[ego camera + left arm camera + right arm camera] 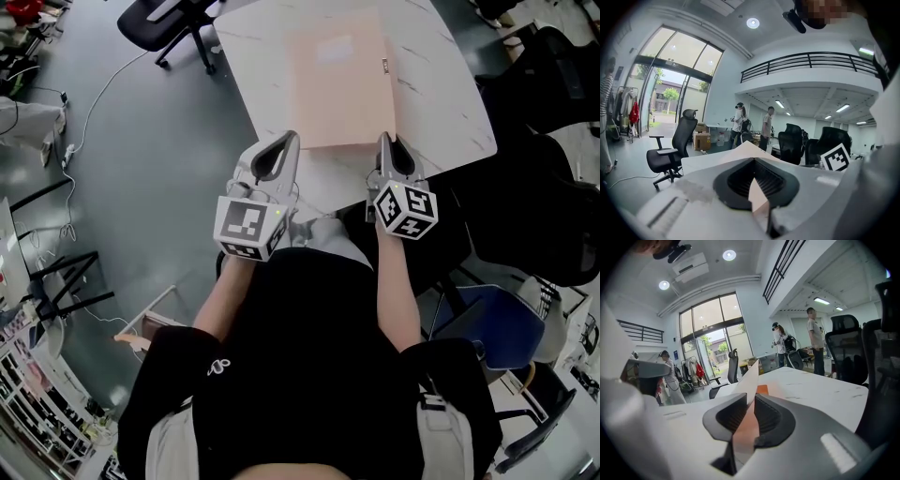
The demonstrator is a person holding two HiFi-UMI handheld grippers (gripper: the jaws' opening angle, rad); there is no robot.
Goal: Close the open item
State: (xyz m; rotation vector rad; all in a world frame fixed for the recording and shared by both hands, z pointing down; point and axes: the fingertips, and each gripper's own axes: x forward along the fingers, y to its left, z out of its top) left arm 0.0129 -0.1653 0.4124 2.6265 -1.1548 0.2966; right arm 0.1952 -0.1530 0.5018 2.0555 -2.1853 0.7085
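A flat peach folder (337,80) lies on the white marble table (441,103), its near edge toward me. My left gripper (281,142) sits at the folder's near left corner. In the left gripper view its jaws (754,158) meet at the tip with the peach cover sheet (758,199) caught between them. My right gripper (386,142) is at the near right corner. In the right gripper view its jaws (750,395) stand a little apart, and the cover's edge (753,377) runs up through the gap.
A black office chair (169,23) stands on the grey floor at the table's far left, and more black chairs (544,216) crowd the right side. Cables trail over the floor at left. People (739,124) stand far across the room.
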